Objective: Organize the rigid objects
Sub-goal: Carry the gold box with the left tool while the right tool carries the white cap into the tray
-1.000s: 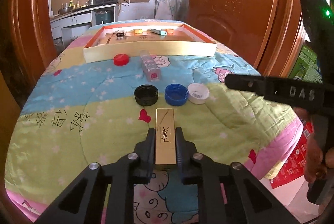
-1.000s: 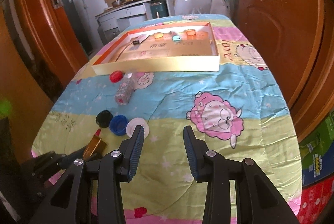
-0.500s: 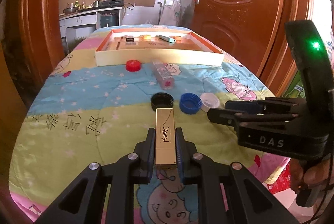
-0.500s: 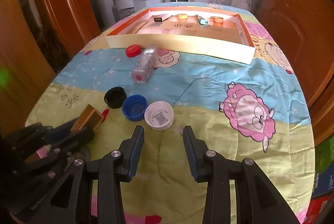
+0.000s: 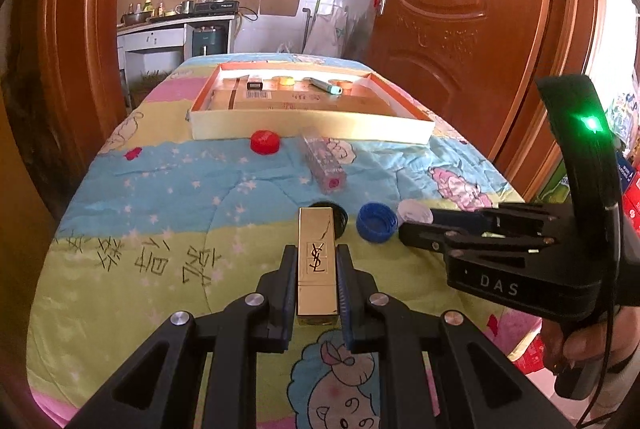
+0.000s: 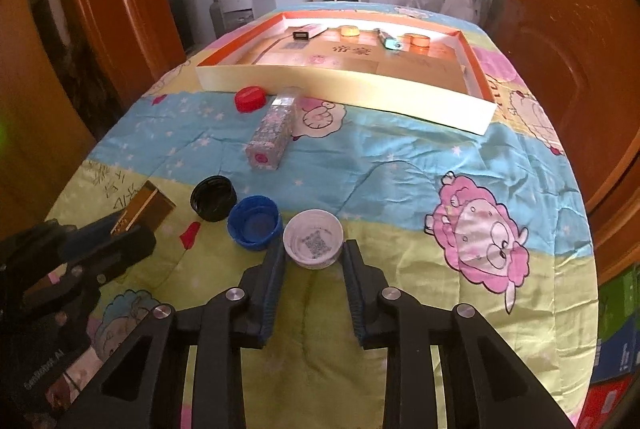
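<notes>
The gold lipstick case (image 5: 316,265) is a slim, square-sided bar with a black monogram on its upper face, and the left gripper (image 5: 316,285) is clamping it lengthwise between fully closed jaws, its far end jutting out beyond the fingertips above the quilt (image 6: 400,165).

Four loose caps are lying on the quilt: one white cap (image 6: 313,238), one blue cap (image 6: 254,222) and one black cap (image 6: 213,198) in a row toward the near edge, and one red cap (image 6: 250,98) just beside the front wall of the shallow box (image 6: 340,85). One clear glittery tube (image 6: 273,128) is lying between the red cap and the row. Inside the box, along its far wall, four small items are resting.

The right gripper (image 6: 313,263) has just been narrowing its jaws, and the white cap, open side up, is sitting between the fingertips; whether the pads are pressing on it yet cannot be told.
</notes>
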### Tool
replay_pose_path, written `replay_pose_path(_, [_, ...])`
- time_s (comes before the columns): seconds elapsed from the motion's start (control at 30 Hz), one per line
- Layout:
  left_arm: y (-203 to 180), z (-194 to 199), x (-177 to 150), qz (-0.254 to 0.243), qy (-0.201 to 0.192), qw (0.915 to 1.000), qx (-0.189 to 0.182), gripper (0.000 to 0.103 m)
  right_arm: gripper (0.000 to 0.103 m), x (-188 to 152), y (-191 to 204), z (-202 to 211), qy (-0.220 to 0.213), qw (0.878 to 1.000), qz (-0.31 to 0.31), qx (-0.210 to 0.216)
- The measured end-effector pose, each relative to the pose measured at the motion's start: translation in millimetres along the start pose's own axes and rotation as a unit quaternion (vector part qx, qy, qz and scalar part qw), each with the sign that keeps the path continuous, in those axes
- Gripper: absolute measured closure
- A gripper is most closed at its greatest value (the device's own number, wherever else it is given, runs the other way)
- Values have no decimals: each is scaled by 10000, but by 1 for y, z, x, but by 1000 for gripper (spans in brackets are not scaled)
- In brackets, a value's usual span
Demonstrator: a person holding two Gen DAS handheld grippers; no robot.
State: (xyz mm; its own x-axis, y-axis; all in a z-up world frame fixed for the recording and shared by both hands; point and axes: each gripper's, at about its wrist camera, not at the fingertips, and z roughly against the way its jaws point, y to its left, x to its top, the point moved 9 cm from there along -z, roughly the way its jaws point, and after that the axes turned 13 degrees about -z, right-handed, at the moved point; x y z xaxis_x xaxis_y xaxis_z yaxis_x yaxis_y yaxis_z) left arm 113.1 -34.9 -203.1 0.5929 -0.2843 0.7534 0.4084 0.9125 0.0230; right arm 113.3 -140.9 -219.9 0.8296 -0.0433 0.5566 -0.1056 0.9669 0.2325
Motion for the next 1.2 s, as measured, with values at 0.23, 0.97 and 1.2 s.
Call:
replay_pose_path(0.23, [0, 1, 19, -65, -50, 9999, -103, 85, 73, 11, -6, 21, -247, 9992, -314, 53])
replay_pose_path(0.97, [25, -25, 98, 124, -96, 9994, -307, 85, 73, 61, -1, 28, -481, 9971, -523, 275])
replay_pose_path(1.2, [32, -43, 123, 158, -43, 9993, -323, 85, 73, 84, -9, 30, -608, 9957, -625, 301])
